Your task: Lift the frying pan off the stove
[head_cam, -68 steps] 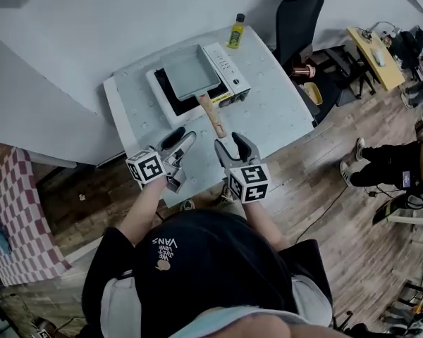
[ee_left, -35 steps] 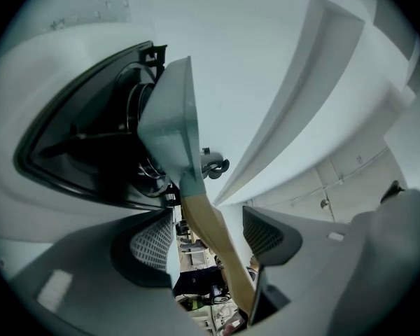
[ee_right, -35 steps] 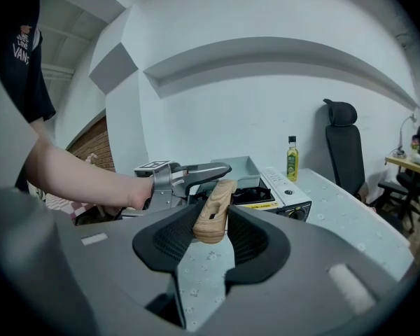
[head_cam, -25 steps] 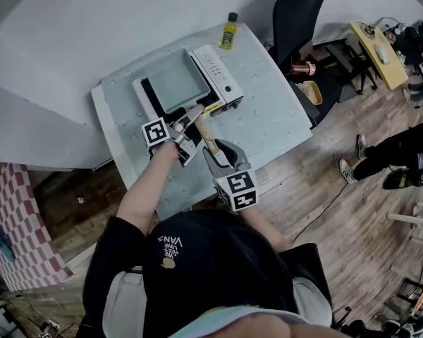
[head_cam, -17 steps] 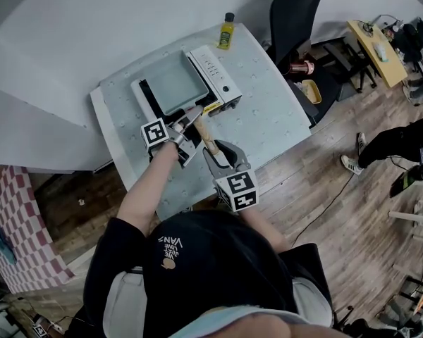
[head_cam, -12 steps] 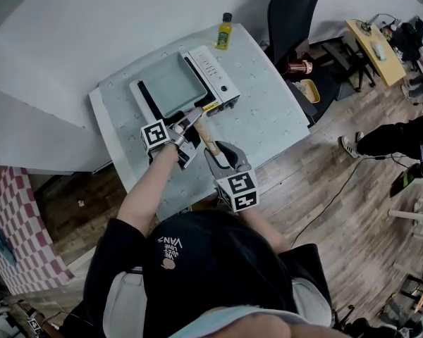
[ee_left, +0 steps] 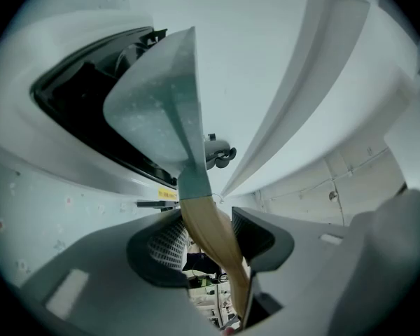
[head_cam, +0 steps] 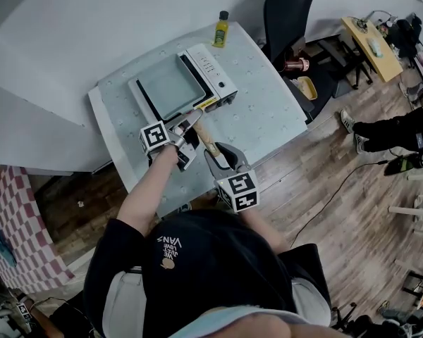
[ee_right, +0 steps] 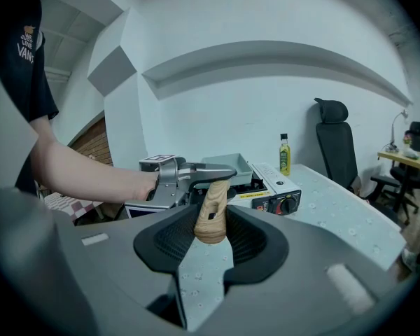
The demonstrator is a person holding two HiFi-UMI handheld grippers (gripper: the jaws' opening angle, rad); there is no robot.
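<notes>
table (head_cam: 268, 111) lies bare right of the stove (head_cam: 213, 72): you could pass there. bottle (head_cam: 219, 29) stands at the far edge behind it. your left gripper (head_cam: 189, 120) and right gripper (head_cam: 222, 155) sit close along the handle (head_cam: 206, 137), scant room between them.

I am in a workroom or lab, not a home kitchen — a portable stove (head_cam: 215, 72) sits on a speckled table (head_cam: 268, 118) below plain white walls (head_cam: 92, 27). A black office chair (head_cam: 285, 13) stands behind it, with a cluttered yellow desk (head_cam: 370, 48) to my right — loose cables (head_cam: 331, 197) cross the wooden floor (head_cam: 324, 245).
</notes>
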